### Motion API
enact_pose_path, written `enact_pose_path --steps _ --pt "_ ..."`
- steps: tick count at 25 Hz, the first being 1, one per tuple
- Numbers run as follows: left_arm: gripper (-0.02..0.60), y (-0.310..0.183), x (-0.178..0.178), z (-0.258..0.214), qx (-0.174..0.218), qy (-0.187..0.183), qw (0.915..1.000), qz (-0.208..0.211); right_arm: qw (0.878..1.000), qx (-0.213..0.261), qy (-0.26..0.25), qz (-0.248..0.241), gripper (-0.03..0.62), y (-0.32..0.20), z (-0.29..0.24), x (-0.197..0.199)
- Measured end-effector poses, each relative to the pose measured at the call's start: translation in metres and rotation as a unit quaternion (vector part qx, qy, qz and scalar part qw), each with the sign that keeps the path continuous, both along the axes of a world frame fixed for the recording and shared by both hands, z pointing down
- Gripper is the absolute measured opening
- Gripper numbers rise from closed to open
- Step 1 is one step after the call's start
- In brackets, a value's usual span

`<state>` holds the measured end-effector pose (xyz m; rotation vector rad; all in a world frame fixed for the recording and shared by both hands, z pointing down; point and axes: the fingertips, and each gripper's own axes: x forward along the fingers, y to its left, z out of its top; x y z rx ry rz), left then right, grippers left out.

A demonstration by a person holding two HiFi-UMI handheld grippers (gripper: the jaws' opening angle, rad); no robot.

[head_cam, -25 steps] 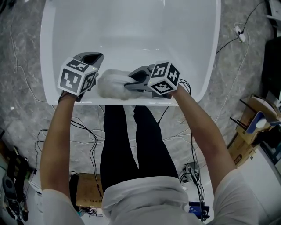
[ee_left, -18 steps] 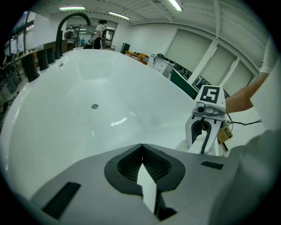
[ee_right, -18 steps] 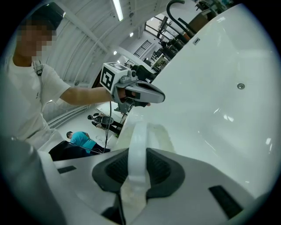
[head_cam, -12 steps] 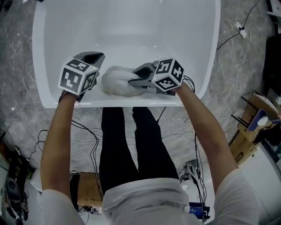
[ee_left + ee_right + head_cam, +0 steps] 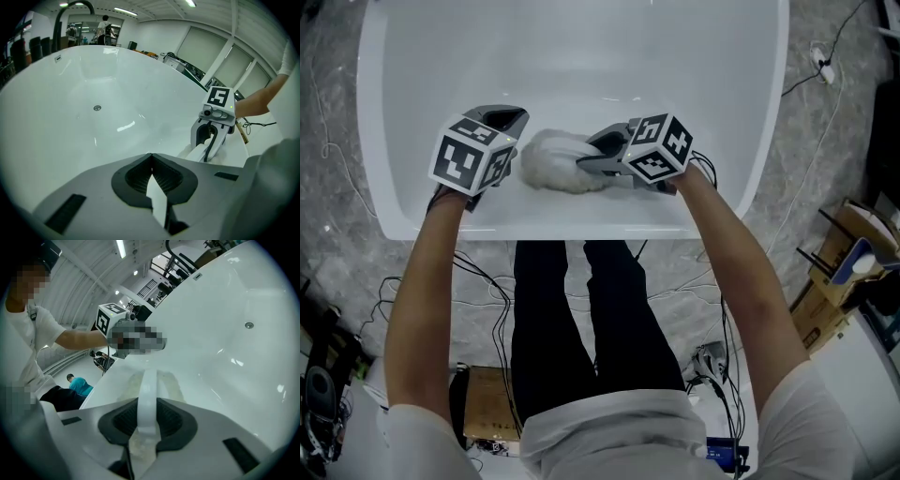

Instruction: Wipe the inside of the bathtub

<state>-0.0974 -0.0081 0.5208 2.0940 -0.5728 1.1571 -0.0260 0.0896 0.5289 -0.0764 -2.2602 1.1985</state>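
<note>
Bathtub (image 5: 581,56) holds fluffy white cloth (image 5: 546,161), right gripper (image 5: 584,161) fingers clamped on it; left gripper (image 5: 503,117) fingers together.

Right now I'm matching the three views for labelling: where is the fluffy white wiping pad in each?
Head view: fluffy white wiping pad, upper centre, in the bathtub.
Left gripper view: right of centre, low, under the right gripper.
Right gripper view: bottom centre, its strap between the jaws.
Shared landmark: the right gripper gripping it.
</note>
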Motion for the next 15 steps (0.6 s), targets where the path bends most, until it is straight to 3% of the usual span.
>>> enact_pose_path --steps 15 --pt "0.012 -0.016 0.017 0.075 0.002 -0.017 0.9998 0.006 0.999 -0.002 0.042 0.029 0.100 -0.033 0.093 0.013"
